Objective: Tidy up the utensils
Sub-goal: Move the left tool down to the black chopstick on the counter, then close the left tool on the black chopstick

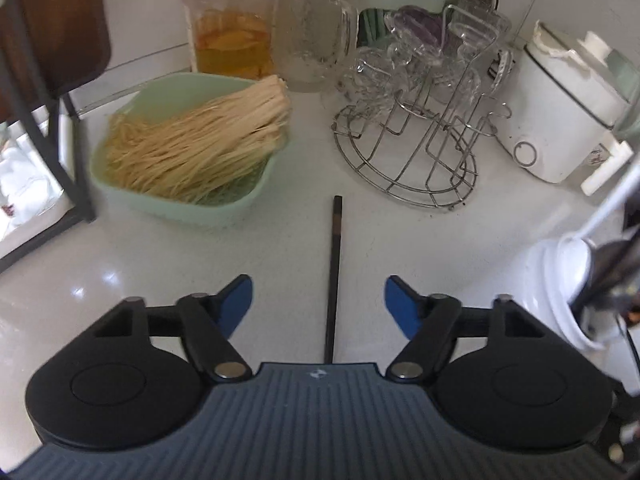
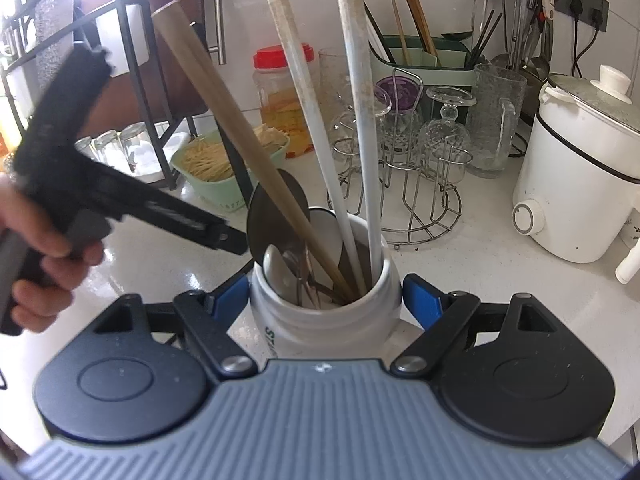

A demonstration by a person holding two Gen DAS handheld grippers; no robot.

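Black and thin, the single chopstick lies flat on the white counter in the lower middle of the left wrist view, running from between my left gripper up toward the centre of the frame. That gripper stands open, its blue pads well clear of the stick on both sides. In the right wrist view my right gripper is clamped on the white ceramic jar, pads pressed to its sides at the bottom centre; the jar already holds a wooden handle, two long white handles, spoons and a flat metal blade. My guess is the chopstick belongs in that jar. The risks start with the stick itself: it is slim and lies flush on a smooth surface, so pads closing a little high could skate over it or flick it sideways, and a grip near one end may let it swing. Above it in the left view sit the green basket of dry noodles and the wire rack of glasses, both close enough for a rolling stick or a careless lift to knock. The jar is crowded and top-heavy with leaning handles; pushing another piece in against them could tip it if my right grip slackens.
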